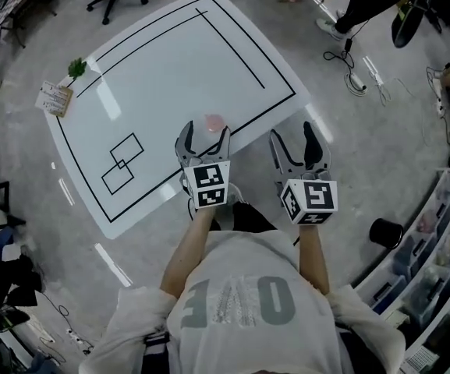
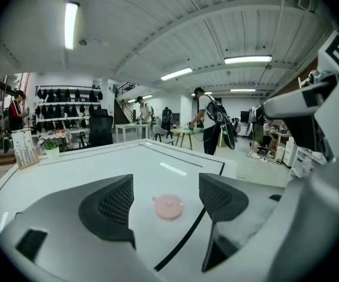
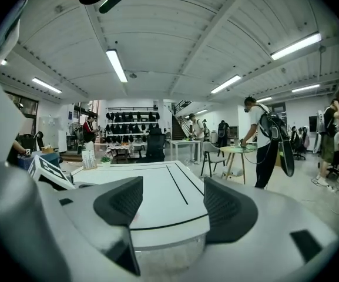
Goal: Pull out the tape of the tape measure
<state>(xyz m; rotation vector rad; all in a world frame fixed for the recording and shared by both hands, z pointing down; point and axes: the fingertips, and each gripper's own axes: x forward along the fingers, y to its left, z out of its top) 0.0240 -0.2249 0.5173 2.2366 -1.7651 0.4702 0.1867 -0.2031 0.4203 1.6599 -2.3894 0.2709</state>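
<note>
- Worktop (image 1: 170,68): one; white, marked with black lines and rectangles; grey floor around it; room with strip lights and office chairs.
- Tape measure (image 1: 214,121): one; pink, round; on the worktop near its edge, just ahead of the left tongs (image 1: 204,132).
- Tongs: two; left tongs and right tongs (image 1: 293,133) both apart, holding nothing.

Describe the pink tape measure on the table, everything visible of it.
The tape measure is a small, round, flat, pale-pink case, plastic by its look, with a small raised button at its centre. No pulled-out tape shows. It lies flat on the white table, near the person's edge, just inside a black line. Nothing touches it: the left gripper hangs short of it, jaws apart.
</note>
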